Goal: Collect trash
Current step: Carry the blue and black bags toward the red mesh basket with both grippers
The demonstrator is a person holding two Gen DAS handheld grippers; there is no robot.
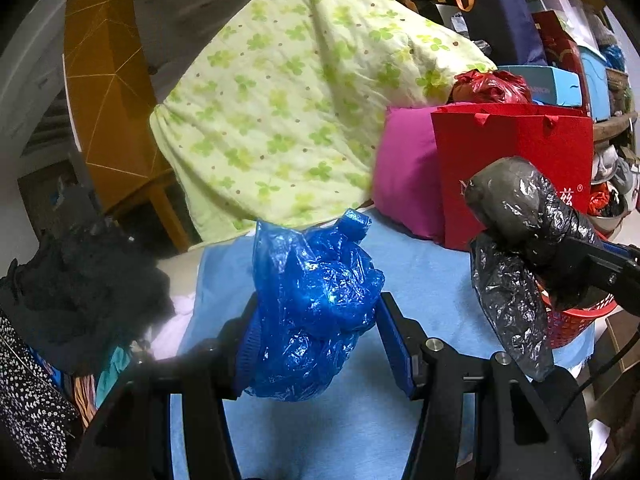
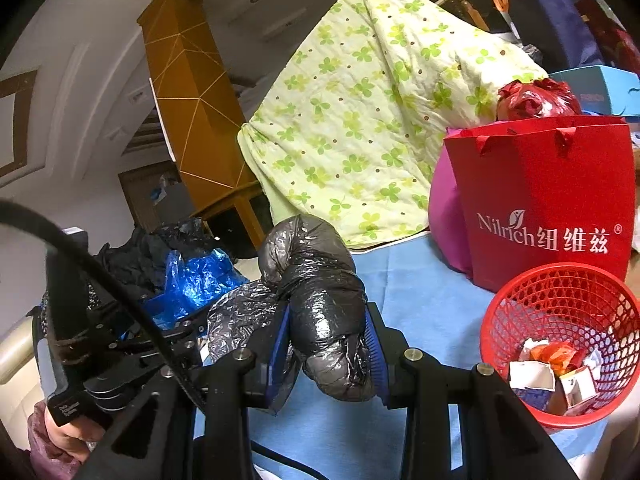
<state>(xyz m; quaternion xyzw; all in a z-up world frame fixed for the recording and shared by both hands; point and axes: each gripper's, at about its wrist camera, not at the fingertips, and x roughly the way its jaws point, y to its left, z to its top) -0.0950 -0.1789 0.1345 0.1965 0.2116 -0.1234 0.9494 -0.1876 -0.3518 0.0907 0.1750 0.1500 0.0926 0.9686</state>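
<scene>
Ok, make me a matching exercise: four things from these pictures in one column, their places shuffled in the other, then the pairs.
Things:
1. blue plastic bag
2. black plastic bag
3. torn cartons
4. red paper bag

Places:
A. inside the red mesh basket
B. in the left claw
C. standing behind the basket
D. in the right claw

Pairs: 1-B, 2-D, 3-A, 4-C
</scene>
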